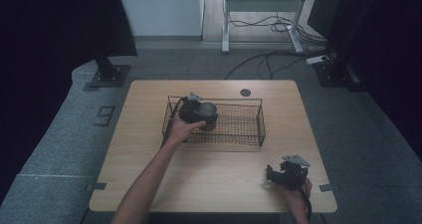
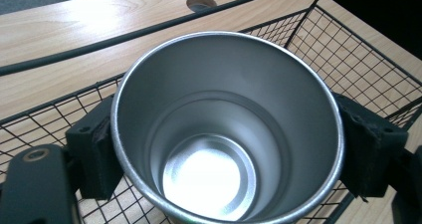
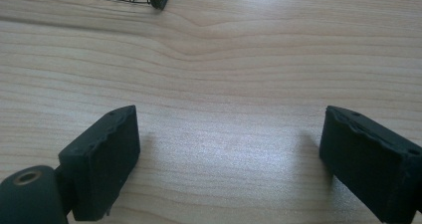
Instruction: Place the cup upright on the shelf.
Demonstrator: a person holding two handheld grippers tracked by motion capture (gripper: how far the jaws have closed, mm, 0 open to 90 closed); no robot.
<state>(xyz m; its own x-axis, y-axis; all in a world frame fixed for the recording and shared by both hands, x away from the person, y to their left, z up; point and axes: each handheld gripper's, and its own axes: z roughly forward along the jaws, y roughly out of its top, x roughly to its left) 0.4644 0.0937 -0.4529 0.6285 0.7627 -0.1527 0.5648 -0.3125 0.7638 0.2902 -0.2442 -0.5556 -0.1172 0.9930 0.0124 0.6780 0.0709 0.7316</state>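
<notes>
The left gripper (image 2: 226,149) clasps the steel cup (image 2: 226,129) between both pads, inside the wire basket (image 1: 249,132). Outside the basket, the right gripper (image 3: 229,159) is spread wide over bare table (image 3: 224,59).

A shiny steel cup (image 2: 226,134) stands upright and empty at the left end of the black wire basket (image 1: 249,129), pinched between the left tool's (image 2: 226,149) pads.
</notes>
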